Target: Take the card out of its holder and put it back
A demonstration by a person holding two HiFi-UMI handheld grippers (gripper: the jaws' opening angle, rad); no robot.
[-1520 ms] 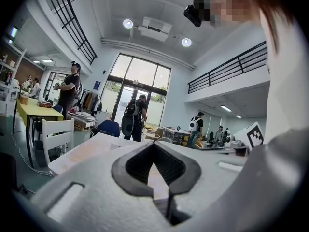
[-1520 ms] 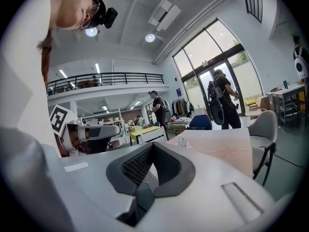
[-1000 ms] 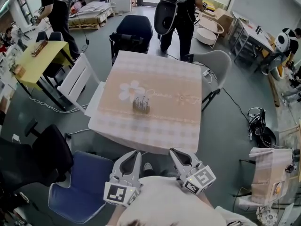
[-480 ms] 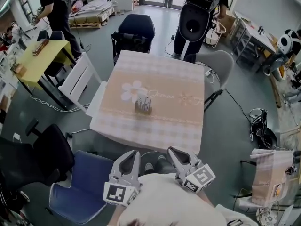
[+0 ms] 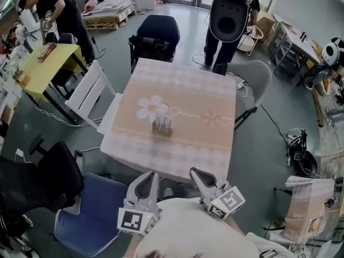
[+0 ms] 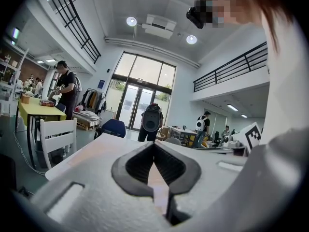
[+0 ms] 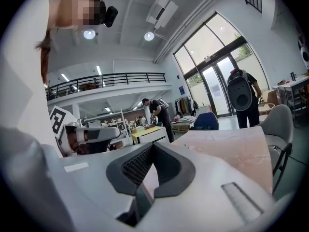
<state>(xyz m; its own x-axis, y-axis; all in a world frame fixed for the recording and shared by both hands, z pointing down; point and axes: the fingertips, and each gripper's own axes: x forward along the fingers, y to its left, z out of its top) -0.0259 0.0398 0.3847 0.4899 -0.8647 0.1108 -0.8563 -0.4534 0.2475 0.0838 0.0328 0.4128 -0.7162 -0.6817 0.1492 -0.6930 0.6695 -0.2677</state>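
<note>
Table (image 5: 185, 93) under a beige checked cloth is serving as the landmark for this entry. Card holder (image 5: 162, 126) is standing about at the table's middle, just beside the white flower print on the cloth. The card is presumably sitting in it, though it is too small to tell apart from the holder. Left gripper (image 5: 152, 175) and right gripper (image 5: 195, 173) are hanging side by side short of the table's near edge, well apart from the holder. Both are pointing toward it. In the two gripper views each pair of jaws is pressing tip to tip with nothing between them. Blue chair (image 5: 88, 219) is standing off the table's near left corner. A person with a backpack (image 5: 231, 15) is standing beyond the table's far edge. Risks, as judged: closed jaws arriving unopened would knock the holder over. A one-sided pull on the card would drag the light holder across the loose cloth. A thin card pinched off-centre would be slipping or bending.
</note>
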